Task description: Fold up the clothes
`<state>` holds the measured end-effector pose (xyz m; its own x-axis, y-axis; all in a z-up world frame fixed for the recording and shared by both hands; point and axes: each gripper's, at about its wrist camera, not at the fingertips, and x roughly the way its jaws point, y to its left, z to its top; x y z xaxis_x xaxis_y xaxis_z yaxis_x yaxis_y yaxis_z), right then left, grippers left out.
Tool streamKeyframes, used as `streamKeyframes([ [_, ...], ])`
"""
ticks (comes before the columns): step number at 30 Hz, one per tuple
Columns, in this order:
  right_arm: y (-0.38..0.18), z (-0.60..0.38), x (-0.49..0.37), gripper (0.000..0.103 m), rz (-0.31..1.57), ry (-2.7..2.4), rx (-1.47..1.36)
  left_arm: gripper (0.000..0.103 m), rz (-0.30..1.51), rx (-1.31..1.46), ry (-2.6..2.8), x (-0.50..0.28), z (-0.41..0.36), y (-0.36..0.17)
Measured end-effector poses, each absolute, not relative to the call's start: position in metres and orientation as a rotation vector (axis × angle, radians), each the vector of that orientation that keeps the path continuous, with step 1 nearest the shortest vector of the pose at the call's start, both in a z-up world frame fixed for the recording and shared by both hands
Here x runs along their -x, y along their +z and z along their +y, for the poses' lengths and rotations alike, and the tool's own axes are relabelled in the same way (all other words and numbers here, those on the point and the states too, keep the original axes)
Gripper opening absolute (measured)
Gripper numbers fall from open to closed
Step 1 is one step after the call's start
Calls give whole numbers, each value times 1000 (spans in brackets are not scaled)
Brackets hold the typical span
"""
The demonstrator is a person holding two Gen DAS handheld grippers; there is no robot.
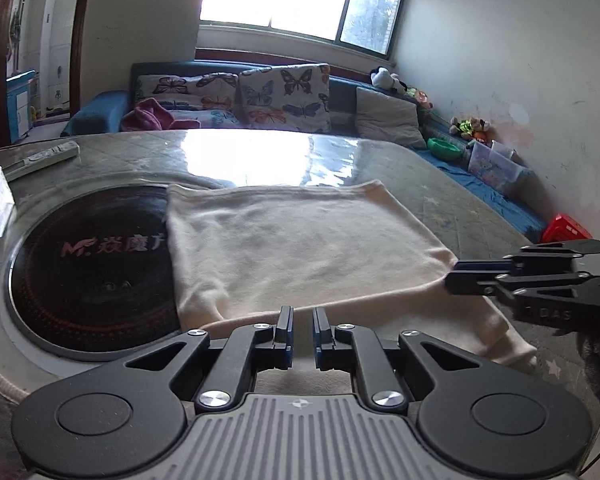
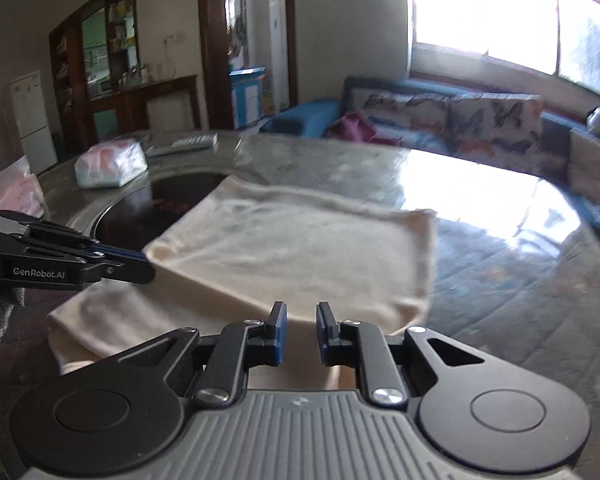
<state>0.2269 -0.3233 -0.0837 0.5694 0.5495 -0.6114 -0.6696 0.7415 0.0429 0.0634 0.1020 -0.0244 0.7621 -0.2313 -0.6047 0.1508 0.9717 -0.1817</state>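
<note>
Clutter sits at the far left of the round table [image 1: 380, 160]: a remote [image 1: 44, 160] and a plastic-wrapped pack [image 2: 110, 164], well apart from the cloth [image 1: 300, 240]. A dark round hob [image 1: 92, 264] is set into the tabletop, and the cloth overlaps its right edge. Behind the table runs a blue sofa [image 1: 340, 96] with butterfly cushions [image 1: 284, 96].

The cloth is cream, folded to a flat rectangle, with a lower layer sticking out toward the near edge.

The left gripper [image 1: 303, 332] hovers at the near fold, jaws nearly closed with a narrow gap, gripping nothing. The right gripper [image 2: 301, 334] stands likewise at the cloth's near right corner, holding nothing. Window glare washes out the far tabletop, and the right view is blurred.
</note>
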Motion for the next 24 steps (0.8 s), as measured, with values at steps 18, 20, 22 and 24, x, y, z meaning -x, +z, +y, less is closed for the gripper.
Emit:
streamKeyframes([
  [18, -92, -336, -185, 21, 675, 771, 360, 13, 694, 152, -240, -23, 100, -37],
  [20, -91, -338, -183, 21, 675, 777, 371, 13, 693, 157, -239, -20, 100, -37],
  [22, -91, -340, -183, 21, 676, 782, 366, 13, 694, 159, -237, -18, 101, -35],
  [24, -91, -342, -183, 21, 680, 784, 358, 14, 696, 164, -232, -20, 103, -33],
])
